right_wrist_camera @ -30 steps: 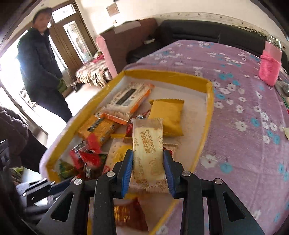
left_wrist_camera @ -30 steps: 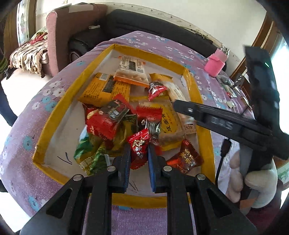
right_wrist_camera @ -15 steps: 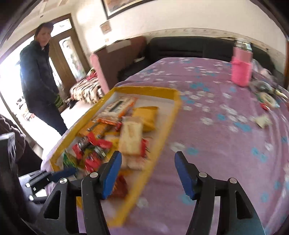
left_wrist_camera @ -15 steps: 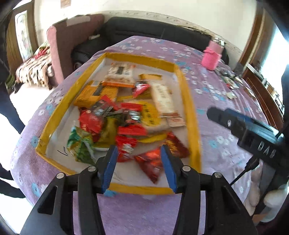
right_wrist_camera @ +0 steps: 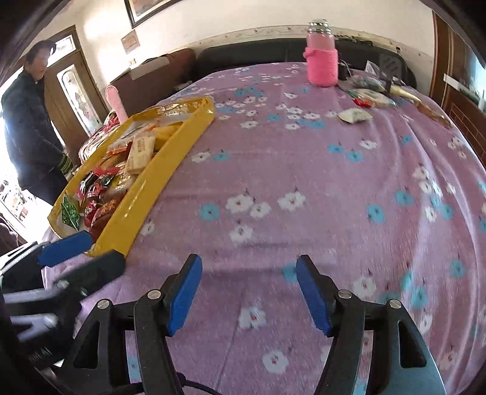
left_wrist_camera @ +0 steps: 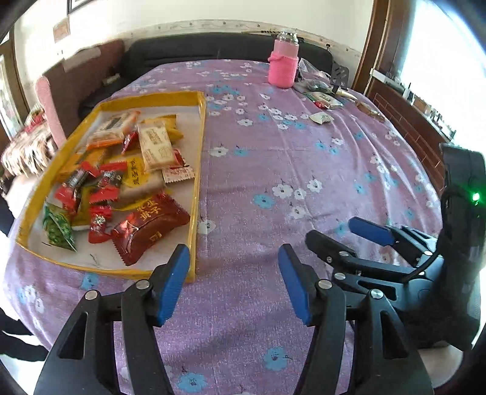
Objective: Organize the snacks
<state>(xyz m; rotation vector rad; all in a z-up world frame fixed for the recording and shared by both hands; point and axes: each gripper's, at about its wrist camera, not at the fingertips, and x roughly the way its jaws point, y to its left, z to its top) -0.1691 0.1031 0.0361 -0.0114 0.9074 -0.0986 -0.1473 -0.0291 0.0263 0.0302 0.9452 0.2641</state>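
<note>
The snacks (left_wrist_camera: pixel 127 188) lay heaped in the yellow tray (left_wrist_camera: pixel 199 158) at ten o'clock on the purple cloth (left_wrist_camera: pixel 288 170). The left gripper (left_wrist_camera: pixel 234 285) hung empty, jaws just parted, beside the tray's near corner. At three o'clock, the right gripper (right_wrist_camera: pixel 247 294) gaped empty too, jaws just widened over bare cloth.

Home living room: worktop (left_wrist_camera: pixel 303 170) under a purple floral cloth (right_wrist_camera: pixel 303 182), dark sofa (left_wrist_camera: pixel 194 48) along the wall, framed picture (right_wrist_camera: pixel 158 9) above, wooden glazed door (right_wrist_camera: pixel 76 88), knitted-sleeve bottle (left_wrist_camera: pixel 283 65), person (right_wrist_camera: pixel 27 127) standing by the door.
</note>
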